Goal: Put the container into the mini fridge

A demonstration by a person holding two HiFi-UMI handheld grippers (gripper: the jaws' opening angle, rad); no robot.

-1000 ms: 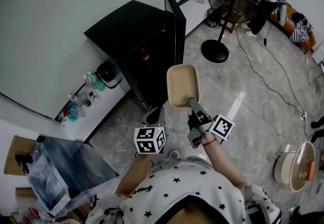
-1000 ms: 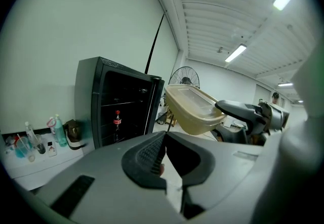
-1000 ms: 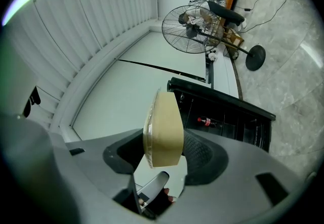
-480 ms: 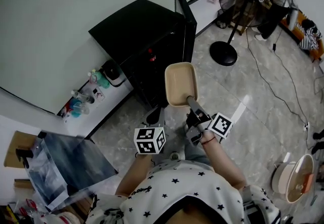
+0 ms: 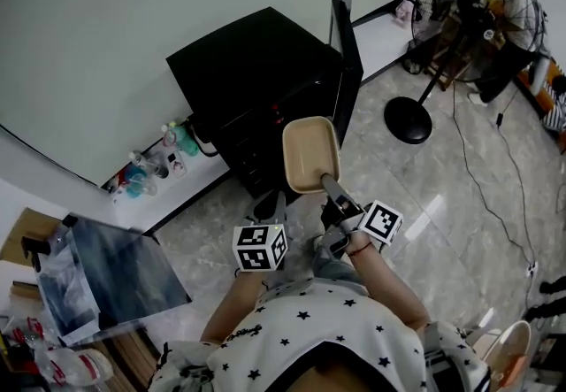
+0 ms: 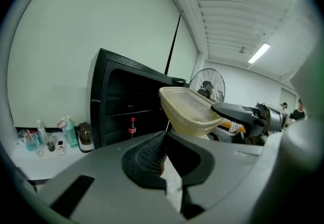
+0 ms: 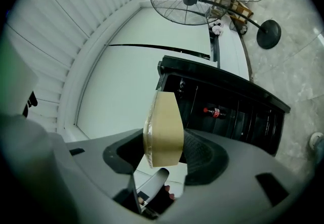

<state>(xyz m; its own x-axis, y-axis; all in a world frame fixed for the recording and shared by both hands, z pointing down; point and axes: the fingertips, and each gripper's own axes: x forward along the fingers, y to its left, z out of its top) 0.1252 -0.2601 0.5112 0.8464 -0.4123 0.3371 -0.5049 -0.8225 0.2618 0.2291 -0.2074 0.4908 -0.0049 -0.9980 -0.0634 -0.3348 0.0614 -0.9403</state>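
The beige container (image 5: 309, 154) hangs in the air just in front of the black mini fridge (image 5: 252, 80), whose door (image 5: 347, 54) stands open to the right. My right gripper (image 5: 329, 186) is shut on the container's near end; in the right gripper view the container (image 7: 163, 129) shows edge-on between the jaws of the right gripper (image 7: 164, 148). My left gripper (image 5: 272, 202) is lower and to the left, with its jaws together and nothing in them. From the left gripper (image 6: 164, 138), the container (image 6: 190, 112) shows up and to the right.
A cola bottle (image 6: 132, 126) stands on a shelf inside the fridge. Small bottles (image 5: 146, 171) sit on a low white ledge to the fridge's left. A pedestal fan (image 5: 473, 14) stands at the right rear, and cables run over the tiled floor. A clear plastic bag (image 5: 106, 280) is at the lower left.
The head view has shifted, so the fridge and fan sit further right and lower. The container stays in the right gripper, slightly nearer the fridge's open front. Both grips are unchanged.
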